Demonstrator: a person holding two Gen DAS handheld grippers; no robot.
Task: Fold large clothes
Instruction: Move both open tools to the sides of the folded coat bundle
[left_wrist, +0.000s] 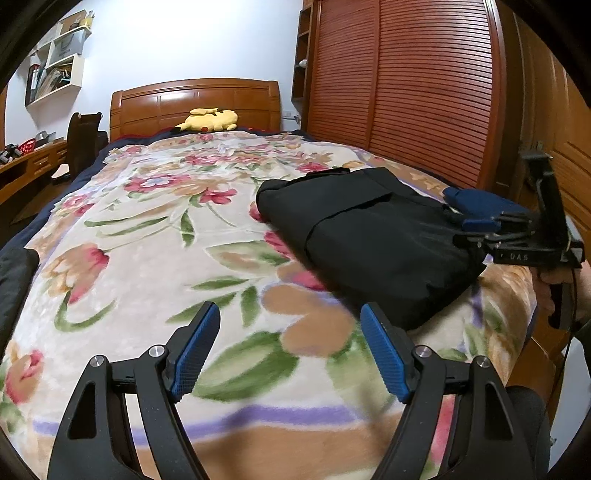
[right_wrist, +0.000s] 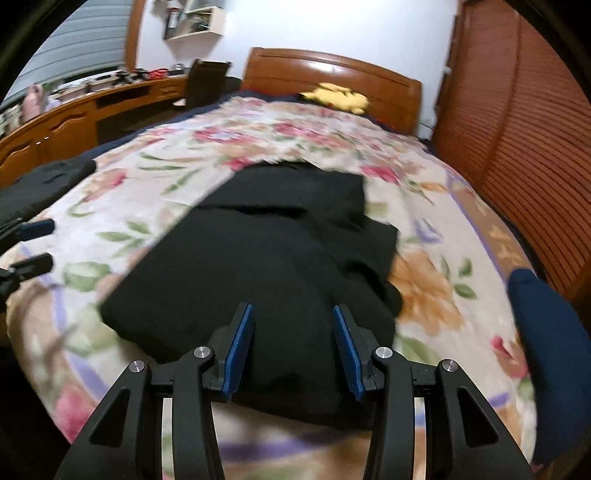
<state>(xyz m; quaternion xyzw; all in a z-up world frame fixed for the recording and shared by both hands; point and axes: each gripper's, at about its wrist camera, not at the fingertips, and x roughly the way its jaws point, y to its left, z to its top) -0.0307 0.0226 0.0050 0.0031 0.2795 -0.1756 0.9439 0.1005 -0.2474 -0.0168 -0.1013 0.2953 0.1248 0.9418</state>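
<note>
A black garment (left_wrist: 373, 236) lies folded into a thick rectangle on the flowered blanket (left_wrist: 147, 236), toward the bed's right side. It fills the middle of the right wrist view (right_wrist: 266, 258). My left gripper (left_wrist: 290, 314) is open and empty above the blanket, left of the garment's near corner. My right gripper (right_wrist: 291, 314) is open over the garment's near edge, holding nothing; it shows in the left wrist view (left_wrist: 476, 218) at the garment's right end.
A dark blue cloth (right_wrist: 550, 354) lies at the bed's right edge. Another black garment (right_wrist: 40, 188) lies at the left edge. A yellow plush toy (left_wrist: 208, 120) sits by the headboard. A slatted wardrobe (left_wrist: 406, 85) stands right, a desk (right_wrist: 74, 118) left.
</note>
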